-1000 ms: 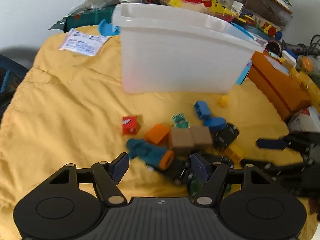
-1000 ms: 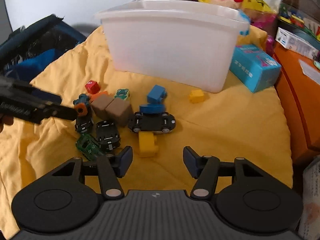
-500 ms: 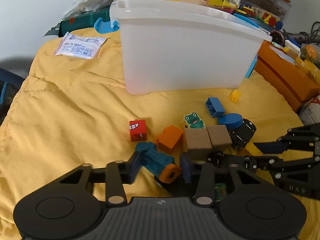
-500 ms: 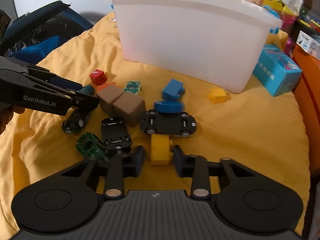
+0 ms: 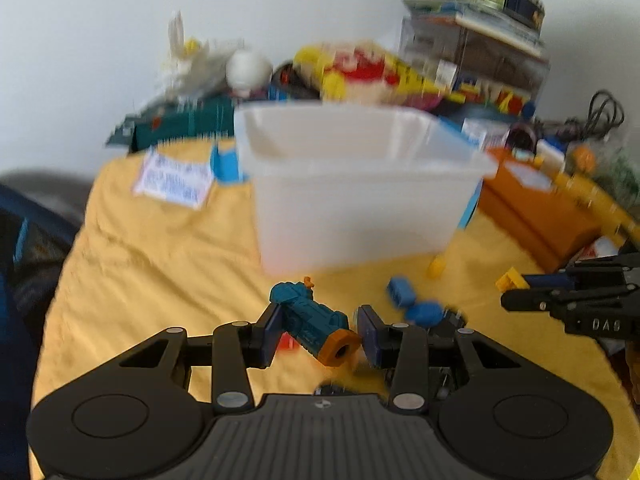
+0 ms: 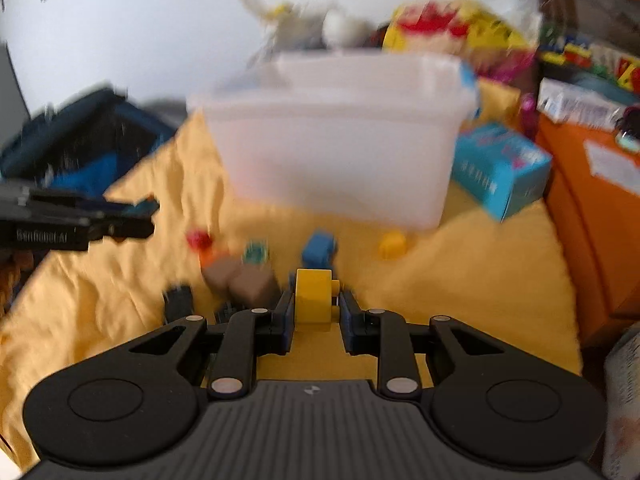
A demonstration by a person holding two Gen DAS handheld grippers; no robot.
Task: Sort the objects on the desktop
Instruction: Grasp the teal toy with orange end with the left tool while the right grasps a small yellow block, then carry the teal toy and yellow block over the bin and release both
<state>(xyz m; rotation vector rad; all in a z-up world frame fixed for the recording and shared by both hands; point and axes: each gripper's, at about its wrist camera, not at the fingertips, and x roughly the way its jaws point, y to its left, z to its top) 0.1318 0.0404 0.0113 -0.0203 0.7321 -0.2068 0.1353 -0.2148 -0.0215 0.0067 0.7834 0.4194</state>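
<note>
My left gripper (image 5: 318, 330) is shut on a teal toy with an orange end (image 5: 314, 322) and holds it above the yellow cloth. My right gripper (image 6: 314, 314) is shut on a yellow block (image 6: 314, 296), also lifted. The white plastic bin (image 5: 352, 184) stands ahead in both views (image 6: 340, 148). Blue blocks (image 5: 414, 304), brown blocks (image 6: 240, 280), a red cube (image 6: 198, 238), a small yellow block (image 6: 392, 244) and black toy cars (image 6: 178, 298) lie on the cloth in front of the bin. The right gripper shows in the left wrist view (image 5: 520, 292), and the left gripper in the right wrist view (image 6: 150, 216).
A teal box (image 6: 500, 168) lies right of the bin. An orange cabinet (image 6: 592, 208) stands at the right edge. A white packet (image 5: 172, 178) lies at the back left. Toys and boxes (image 5: 360, 72) are piled behind the bin. A dark blue bag (image 6: 68, 148) sits left.
Both grippers closed on their objects and lifted them off the cloth: the left on the teal toy, the right on the yellow block. Both views are motion-blurred now.
</note>
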